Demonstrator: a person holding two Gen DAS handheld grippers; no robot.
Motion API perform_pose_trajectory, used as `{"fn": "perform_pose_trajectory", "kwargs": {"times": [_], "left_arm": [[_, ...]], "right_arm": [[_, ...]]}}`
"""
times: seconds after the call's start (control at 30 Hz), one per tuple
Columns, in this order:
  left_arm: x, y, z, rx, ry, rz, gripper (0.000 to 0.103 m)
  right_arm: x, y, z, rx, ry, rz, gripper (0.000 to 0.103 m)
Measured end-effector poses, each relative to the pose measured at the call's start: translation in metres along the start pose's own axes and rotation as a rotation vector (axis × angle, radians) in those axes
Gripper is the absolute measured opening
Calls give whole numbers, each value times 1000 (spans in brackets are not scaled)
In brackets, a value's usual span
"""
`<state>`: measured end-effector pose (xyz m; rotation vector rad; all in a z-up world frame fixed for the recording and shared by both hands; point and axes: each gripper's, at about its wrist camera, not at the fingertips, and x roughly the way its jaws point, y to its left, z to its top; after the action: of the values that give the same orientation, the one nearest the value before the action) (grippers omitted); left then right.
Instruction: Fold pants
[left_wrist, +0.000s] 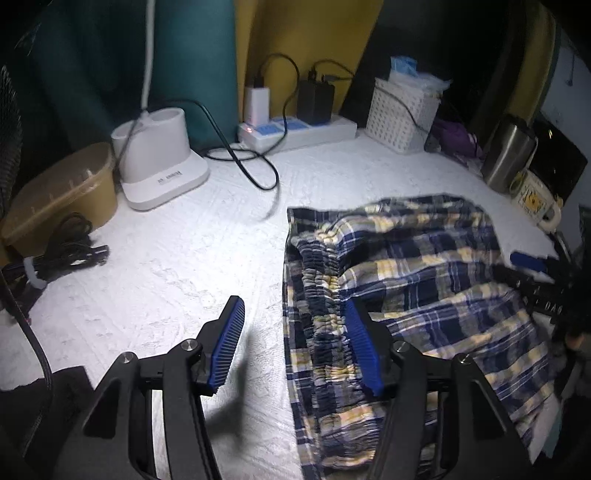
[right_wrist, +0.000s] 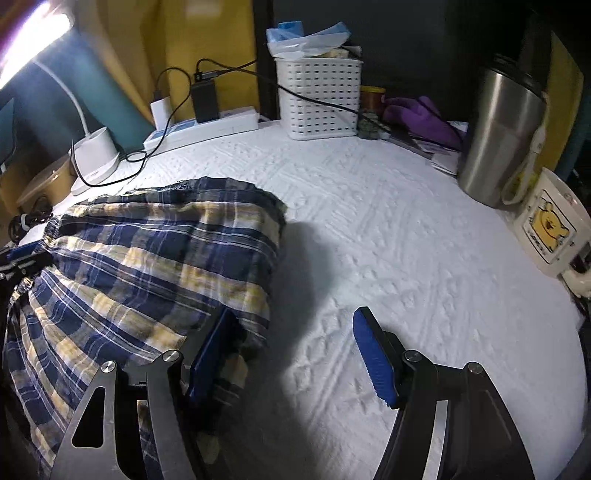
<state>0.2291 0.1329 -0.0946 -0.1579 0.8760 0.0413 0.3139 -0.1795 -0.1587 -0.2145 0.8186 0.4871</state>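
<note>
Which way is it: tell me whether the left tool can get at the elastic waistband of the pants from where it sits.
Probably yes. The left tool is open, and the gathered waistband of the plaid pants lies right by its right finger, on the white cover. Nothing lies between them.

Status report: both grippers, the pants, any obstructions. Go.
Left gripper open at the waistband. Right gripper open at the opposite edge. Plaid pants lie bunched on the white cloth. Nothing blocks them.

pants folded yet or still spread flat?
Folded at least once: the plaid pants lie as a doubled bundle on the white cloth, elastic waistband bunched along one edge. Both claws are open beside them.
</note>
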Motion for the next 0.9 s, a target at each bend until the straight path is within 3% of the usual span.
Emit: {"fn": "perform_pose_trajectory", "kwargs": {"times": [0.17, 0.5, 0.9], "left_arm": [[-17, -2, 0, -26, -28, -39, 58], [-14, -10, -28, -36, 36, -72, 58], [-5, -9, -48, -2, 72, -43, 58]], "right_arm": [[-18, 2, -4, 9, -22, 20, 69], [-40, 30, -26, -52, -15, 115, 69], [-41, 24, -64, -102, 8, 70, 71]]}}
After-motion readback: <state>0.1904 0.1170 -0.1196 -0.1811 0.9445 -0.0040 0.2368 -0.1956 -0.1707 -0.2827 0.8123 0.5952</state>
